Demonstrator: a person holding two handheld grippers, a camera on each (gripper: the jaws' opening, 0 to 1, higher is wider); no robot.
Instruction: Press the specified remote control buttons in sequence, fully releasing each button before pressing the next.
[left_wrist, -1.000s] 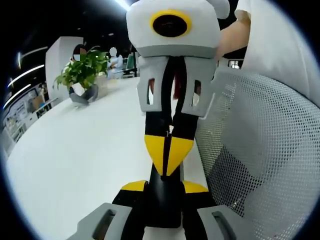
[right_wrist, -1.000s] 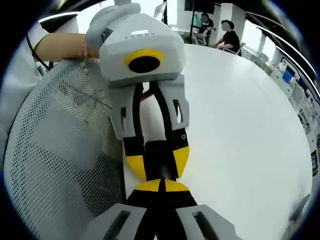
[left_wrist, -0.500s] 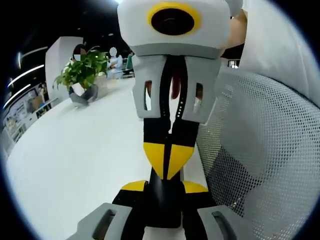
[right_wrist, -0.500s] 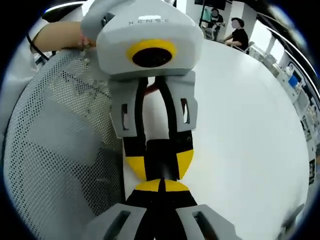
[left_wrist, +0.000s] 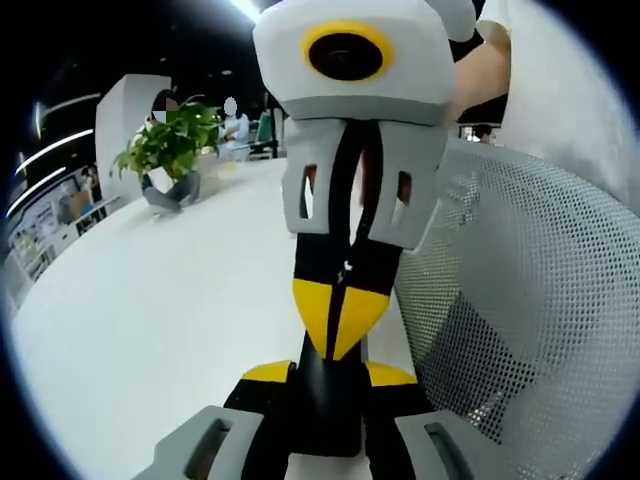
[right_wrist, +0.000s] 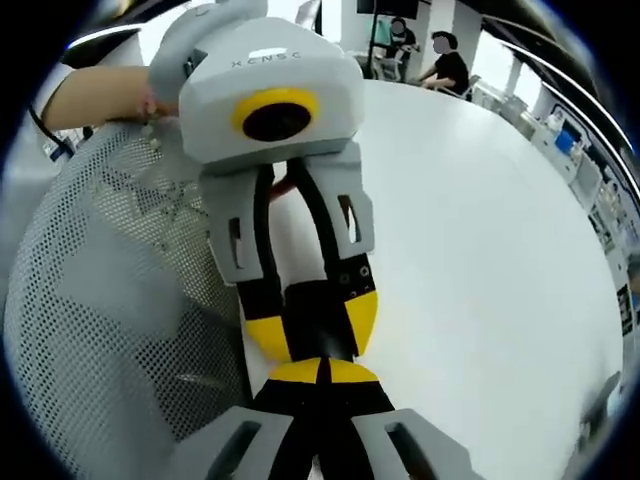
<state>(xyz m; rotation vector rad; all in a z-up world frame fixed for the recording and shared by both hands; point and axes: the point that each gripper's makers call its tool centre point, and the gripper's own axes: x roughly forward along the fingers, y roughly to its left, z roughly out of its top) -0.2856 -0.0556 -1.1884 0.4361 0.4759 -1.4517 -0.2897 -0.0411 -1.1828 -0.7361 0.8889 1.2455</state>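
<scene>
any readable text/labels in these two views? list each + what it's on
"XENSE": embossed on the white housing of the left gripper, seen in the right gripper view; the first letter is uncertain.
Papers or screens at the far room edges are too small and blurred to read.
Nothing else is legible.

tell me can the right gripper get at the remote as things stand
Likely yes: the right gripper, jaws shut, points straight at the remote held in the left gripper, with nothing between them.
</scene>
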